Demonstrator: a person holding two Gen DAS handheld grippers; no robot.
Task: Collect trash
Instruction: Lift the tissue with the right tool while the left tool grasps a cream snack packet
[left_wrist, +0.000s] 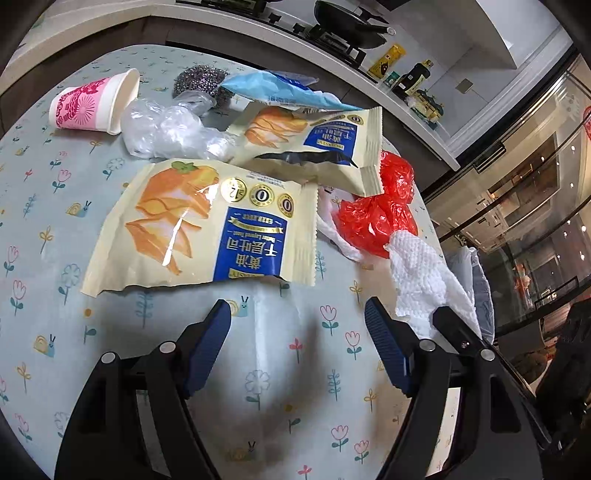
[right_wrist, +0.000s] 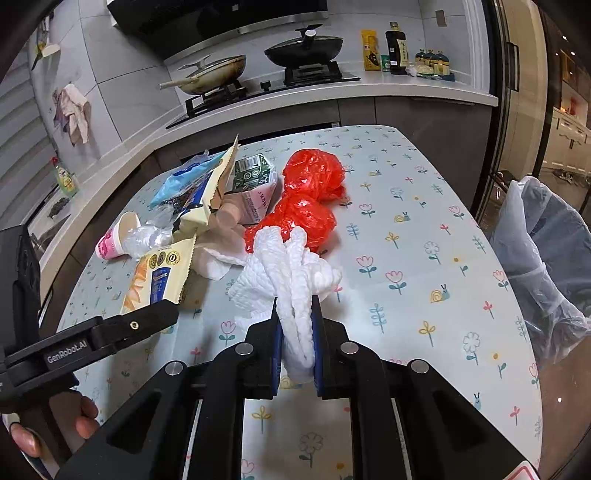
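One crumpled white paper towel pinched between the closed blue pads of the right gripper, raised a little off the table, near its right edge. Just behind, touching the towel, a red plastic bag. Further toward the table's far left: two yellow bread wrappers, the nearer wrapper flat and the farther wrapper torn open, then a clear plastic wad, a tipped pink cup, a blue pouch, possibly a steel scourer. Left gripper wide apart and empty, hovering over bare tablecloth before the nearer wrapper. Off the table's right edge, a clear-lined bin.
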